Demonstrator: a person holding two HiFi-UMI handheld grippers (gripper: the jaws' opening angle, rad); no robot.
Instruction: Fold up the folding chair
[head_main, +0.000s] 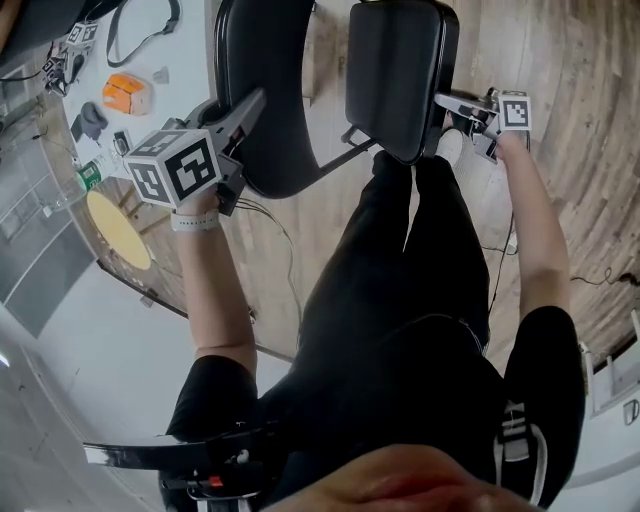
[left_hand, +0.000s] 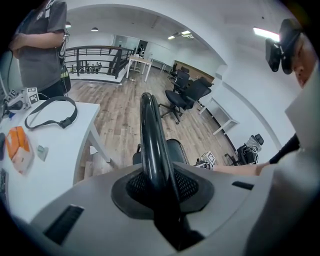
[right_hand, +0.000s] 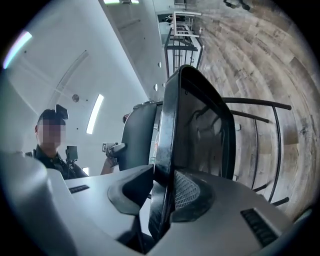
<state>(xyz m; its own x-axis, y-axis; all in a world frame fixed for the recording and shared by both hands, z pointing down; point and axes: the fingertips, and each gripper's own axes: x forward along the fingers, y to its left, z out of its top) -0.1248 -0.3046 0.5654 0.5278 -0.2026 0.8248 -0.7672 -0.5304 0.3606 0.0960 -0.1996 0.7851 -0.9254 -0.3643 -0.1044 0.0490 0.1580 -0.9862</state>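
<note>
The black folding chair stands in front of me, off the wood floor at my feet. Its curved backrest (head_main: 268, 95) is on the left, and my left gripper (head_main: 248, 108) is shut on its rim (left_hand: 153, 145), which runs straight up between the pads. The padded seat (head_main: 400, 70) is tipped up on the right. My right gripper (head_main: 452, 104) is shut on the seat's edge (right_hand: 169, 130), a pad on each side. The seat's underside (right_hand: 202, 125) and thin metal legs (right_hand: 260, 120) show in the right gripper view. The backrest (right_hand: 136, 135) and left gripper (right_hand: 113, 148) lie beyond it.
A white table (head_main: 185, 50) at the left carries an orange pack (head_main: 128, 93), a black strap (left_hand: 50, 112) and small parts. A round yellow disc (head_main: 118, 228) lies below it. Another person (left_hand: 42, 45) stands by the table. Office chairs (left_hand: 182, 92) stand further off.
</note>
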